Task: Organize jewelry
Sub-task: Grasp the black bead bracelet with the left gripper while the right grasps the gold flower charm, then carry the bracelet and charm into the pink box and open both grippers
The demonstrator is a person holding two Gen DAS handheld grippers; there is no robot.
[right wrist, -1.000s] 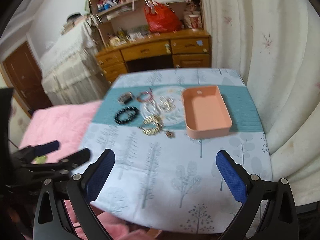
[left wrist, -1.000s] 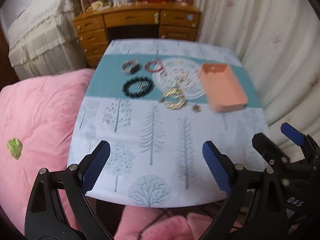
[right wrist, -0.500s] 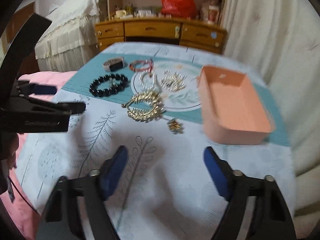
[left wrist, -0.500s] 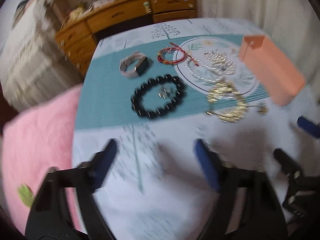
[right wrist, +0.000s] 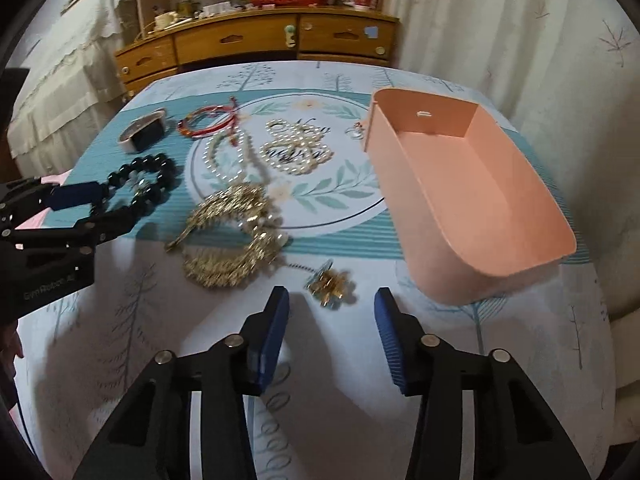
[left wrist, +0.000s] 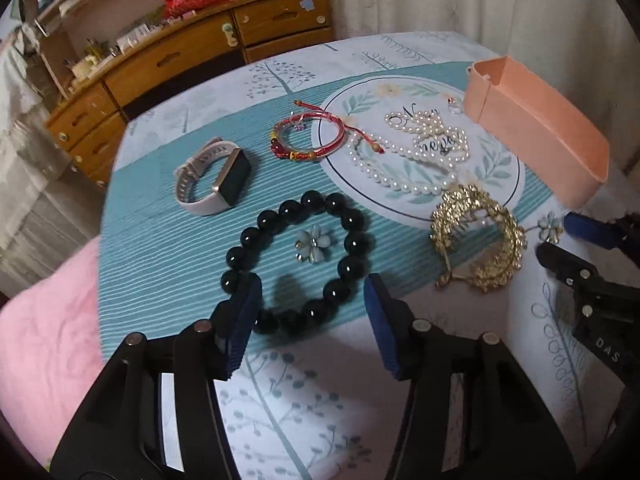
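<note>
We hover both claws spread and empty, left gripper (left wrist: 312, 316) over the black bead bracelet (left wrist: 298, 264), right gripper (right wrist: 330, 322) before the gold flower brooch (right wrist: 330, 282), whose chain risks snagging the gold necklace (right wrist: 230, 236) beside the pink tray (right wrist: 472, 204).

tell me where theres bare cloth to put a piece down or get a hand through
Bare cloth lies along the near edge, below the black bead bracelet and gold necklace, and in the far strip between the pink tray and the dresser. Crowded: the teal band, where watch, red bracelet and pearls sit.
</note>
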